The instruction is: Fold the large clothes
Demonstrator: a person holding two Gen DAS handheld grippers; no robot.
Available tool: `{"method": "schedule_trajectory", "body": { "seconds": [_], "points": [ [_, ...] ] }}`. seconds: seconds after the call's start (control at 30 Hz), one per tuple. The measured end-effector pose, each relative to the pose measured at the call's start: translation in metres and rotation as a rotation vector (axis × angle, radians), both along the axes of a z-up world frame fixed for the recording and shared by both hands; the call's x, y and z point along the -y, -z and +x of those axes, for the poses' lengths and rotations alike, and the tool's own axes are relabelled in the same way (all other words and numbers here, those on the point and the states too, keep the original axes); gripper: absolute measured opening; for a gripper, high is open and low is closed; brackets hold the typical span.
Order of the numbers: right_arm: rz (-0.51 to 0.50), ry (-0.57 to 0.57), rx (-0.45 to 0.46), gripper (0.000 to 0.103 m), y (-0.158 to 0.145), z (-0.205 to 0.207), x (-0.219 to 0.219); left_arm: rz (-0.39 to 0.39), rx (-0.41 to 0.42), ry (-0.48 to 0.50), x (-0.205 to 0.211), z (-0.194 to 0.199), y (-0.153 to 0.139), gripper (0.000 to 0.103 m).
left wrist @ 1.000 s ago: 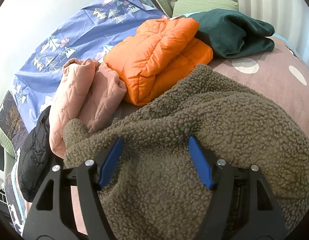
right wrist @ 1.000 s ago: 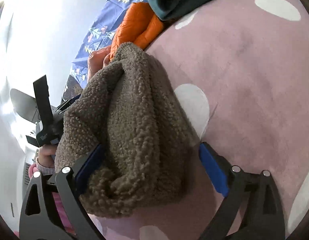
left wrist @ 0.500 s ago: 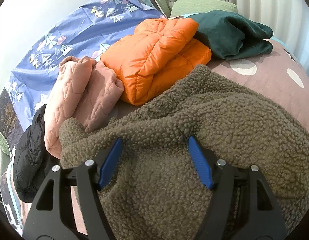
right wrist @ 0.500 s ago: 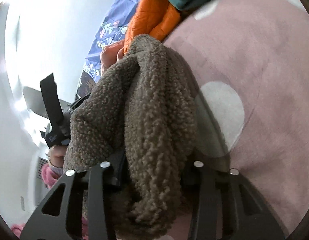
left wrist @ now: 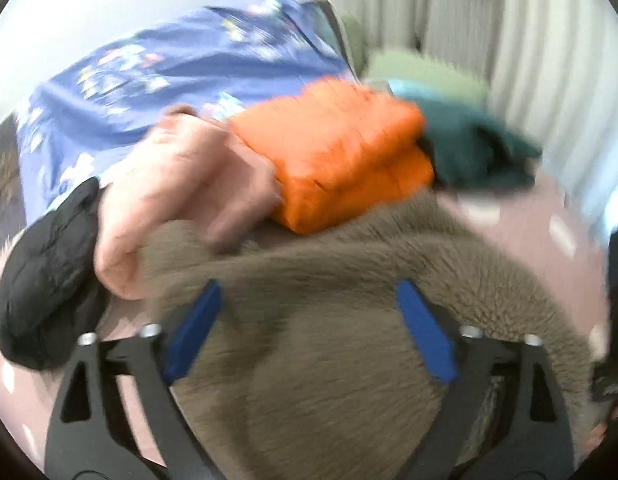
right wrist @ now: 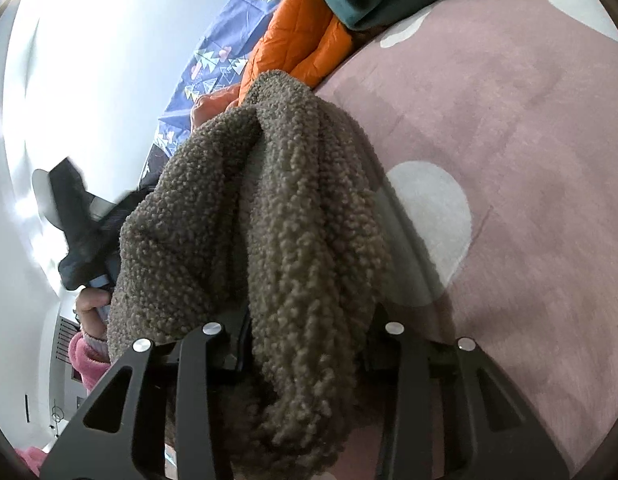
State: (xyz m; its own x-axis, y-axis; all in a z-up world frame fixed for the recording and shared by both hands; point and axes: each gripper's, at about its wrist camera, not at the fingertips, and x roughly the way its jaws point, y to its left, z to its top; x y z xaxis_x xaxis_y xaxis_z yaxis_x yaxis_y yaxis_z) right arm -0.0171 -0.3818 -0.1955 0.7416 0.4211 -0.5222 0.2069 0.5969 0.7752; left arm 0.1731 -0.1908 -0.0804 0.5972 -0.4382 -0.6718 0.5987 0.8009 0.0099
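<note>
1. your right gripper (right wrist: pixel 305 320) is clenched on a thick fold of the brown fleece garment (right wrist: pixel 269 240); the pile bulges out above and below its jaws, which closed within the last second.
2. your left gripper (left wrist: pixel 309 320) is released: its blue pads (left wrist: pixel 423 332) stand wide apart, having just been opening, and they do not press on the fleece garment (left wrist: pixel 349 340) that lies between and under them. this view is smeared by motion.
3. the fleece garment lies on the pink bedspread (right wrist: pixel 509 160) with pale dots, bunched into a ridge that runs away from your right gripper.
4. in the right wrist view your left hand (right wrist: pixel 93 308), in a pink sleeve (right wrist: pixel 85 356), holds the other gripper at the garment's far left edge.
5. beyond the fleece, folded pieces sit in a row: a black quilted jacket (left wrist: pixel 45 272), a pink quilted piece (left wrist: pixel 165 200), an orange puffer jacket (left wrist: pixel 341 160) and a dark green garment (left wrist: pixel 477 152).
6. a blue patterned sheet (left wrist: pixel 169 92) lies behind them, by the white wall.
</note>
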Motion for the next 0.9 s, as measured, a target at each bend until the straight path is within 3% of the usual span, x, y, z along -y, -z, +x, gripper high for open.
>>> {"method": "schedule_trajectory", "body": {
  "seconds": [0.13, 0.27, 0.47, 0.67, 0.73, 0.77, 0.9],
  "points": [
    [-0.003, 0.007, 0.015, 0.039, 0.0, -0.005, 0.0, -0.122, -0.01, -0.092, -0.05, 0.02, -0.01, 0.101],
    [0.008, 0.006, 0.018, 0.041, 0.001, -0.01, 0.003, -0.234, -0.22, -0.151, -0.084, 0.059, 0.019, 0.101],
    [0.014, 0.008, 0.013, 0.046, 0.005, -0.009, 0.004, -0.265, -0.363, -0.09, -0.079, 0.079, 0.077, 0.101],
    [0.031, 0.012, 0.002, 0.048, 0.007, -0.007, 0.005, -0.441, -0.544, -0.034, -0.078, 0.096, 0.116, 0.101],
    [0.037, 0.007, 0.015, 0.039, 0.005, -0.008, 0.005, -0.438, -0.512, -0.012, -0.074, 0.095, 0.117, 0.1],
    [0.037, 0.009, 0.027, 0.034, 0.002, -0.008, 0.004, -0.435, -0.48, 0.008, -0.072, 0.091, 0.113, 0.084],
    [-0.022, 0.029, 0.086, 0.028, -0.02, -0.014, -0.004, -0.376, -0.354, 0.032, -0.058, 0.068, 0.081, 0.061]
  ]
}}
